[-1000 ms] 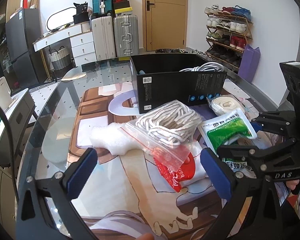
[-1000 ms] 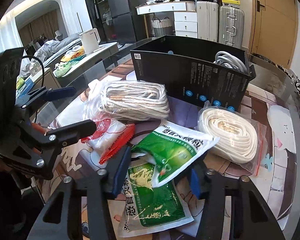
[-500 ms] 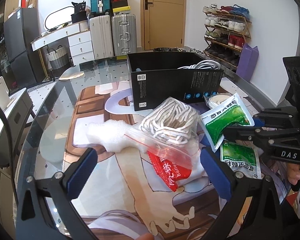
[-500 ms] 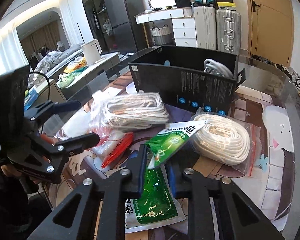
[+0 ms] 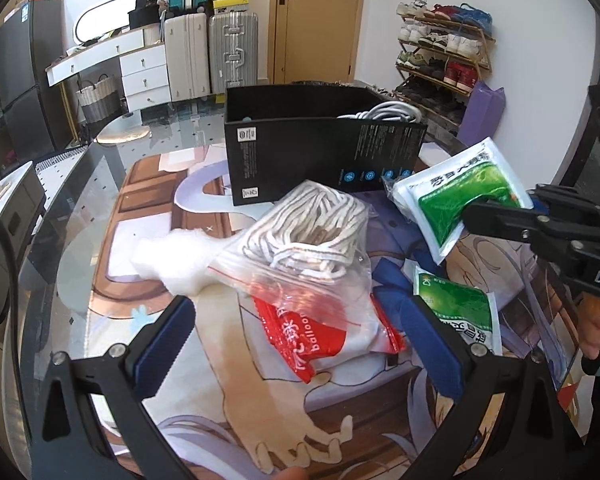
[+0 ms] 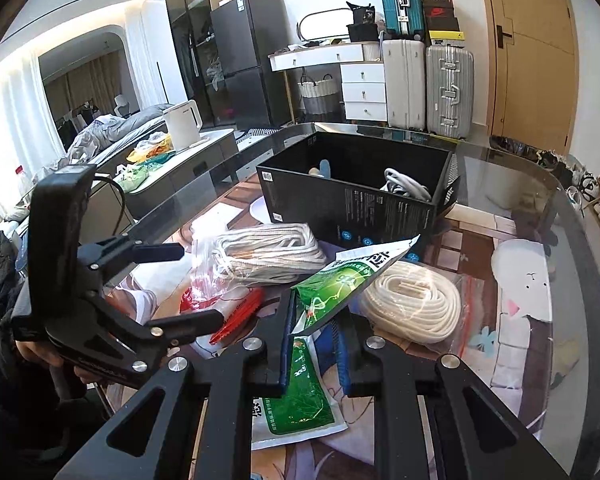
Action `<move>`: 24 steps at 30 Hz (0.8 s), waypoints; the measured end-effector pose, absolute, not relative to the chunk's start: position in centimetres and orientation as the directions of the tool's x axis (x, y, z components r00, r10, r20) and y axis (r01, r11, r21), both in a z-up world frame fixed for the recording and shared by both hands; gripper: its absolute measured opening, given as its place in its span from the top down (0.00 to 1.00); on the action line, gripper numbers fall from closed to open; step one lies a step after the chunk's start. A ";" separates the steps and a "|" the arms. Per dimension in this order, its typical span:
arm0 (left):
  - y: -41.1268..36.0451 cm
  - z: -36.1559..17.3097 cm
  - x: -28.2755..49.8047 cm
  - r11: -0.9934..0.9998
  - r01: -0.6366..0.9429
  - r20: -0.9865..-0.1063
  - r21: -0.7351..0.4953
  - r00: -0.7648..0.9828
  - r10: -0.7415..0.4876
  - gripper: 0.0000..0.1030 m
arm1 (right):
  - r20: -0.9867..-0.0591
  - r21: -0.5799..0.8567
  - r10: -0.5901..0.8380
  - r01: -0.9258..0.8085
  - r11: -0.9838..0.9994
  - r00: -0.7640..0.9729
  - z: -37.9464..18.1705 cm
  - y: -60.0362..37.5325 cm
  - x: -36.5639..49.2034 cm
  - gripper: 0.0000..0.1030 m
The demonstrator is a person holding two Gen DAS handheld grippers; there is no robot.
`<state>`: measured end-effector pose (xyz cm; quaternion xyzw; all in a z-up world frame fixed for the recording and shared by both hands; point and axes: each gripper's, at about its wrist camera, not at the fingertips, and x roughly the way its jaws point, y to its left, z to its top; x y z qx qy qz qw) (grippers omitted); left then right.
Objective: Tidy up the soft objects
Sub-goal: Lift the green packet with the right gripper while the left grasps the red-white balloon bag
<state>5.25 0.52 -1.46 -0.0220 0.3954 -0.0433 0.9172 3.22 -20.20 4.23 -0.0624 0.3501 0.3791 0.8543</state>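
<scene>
Right claw [image 6: 314, 334]: clamped on green sachet [image 6: 342, 280], held off the desk [image 6: 572, 248] in front of black box [image 6: 352, 200]. Left claw [image 5: 300, 344]: spread wide, holding nothing, over bagged rope coil [image 5: 312, 236] and red balloon packet [image 5: 300, 336] mid-desk

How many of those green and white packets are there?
2. One green packet is lifted off the table, pinched in the right gripper. The second packet lies flat on the table beneath that gripper. Others could be hidden under the pile.
</scene>
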 end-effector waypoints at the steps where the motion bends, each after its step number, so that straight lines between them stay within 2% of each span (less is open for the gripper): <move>1: 0.5 -1.6 5.5 0.996 0.053 -0.729 -0.074 0.679 -0.090 0.00 | -0.645 0.157 0.602 -0.690 0.707 0.470 4.3 -20.3 3.2 0.83; 10: 0.0 -2.4 6.4 0.998 0.038 -0.772 -0.052 0.633 -0.064 0.02 | -0.641 0.153 0.603 -0.690 0.707 0.475 4.6 -20.6 3.1 0.83; 12: -0.2 -2.5 6.3 0.997 0.059 -0.770 -0.055 0.633 -0.080 0.13 | -0.640 0.150 0.602 -0.691 0.707 0.477 4.5 -20.4 3.2 0.83; 13: -0.3 -2.6 6.3 0.996 0.071 -0.774 -0.060 0.627 -0.091 0.22 | -0.639 0.149 0.603 -0.692 0.707 0.478 4.6 -20.4 3.1 0.83; 16: -0.4 -2.4 5.8 0.993 0.097 -0.768 -0.060 0.631 -0.108 0.42 | -0.636 0.146 0.603 -0.692 0.707 0.482 4.6 -20.4 3.1 0.83; 19: -0.2 -2.2 5.3 0.990 0.107 -0.757 -0.090 0.639 -0.138 0.48 | -0.631 0.146 0.604 -0.690 0.709 0.487 4.7 -20.6 3.1 0.83; 24: -0.6 -1.3 4.5 0.984 0.148 -0.734 -0.101 0.657 -0.174 0.49 | -0.624 0.148 0.606 -0.688 0.710 0.492 5.1 -20.8 3.1 0.83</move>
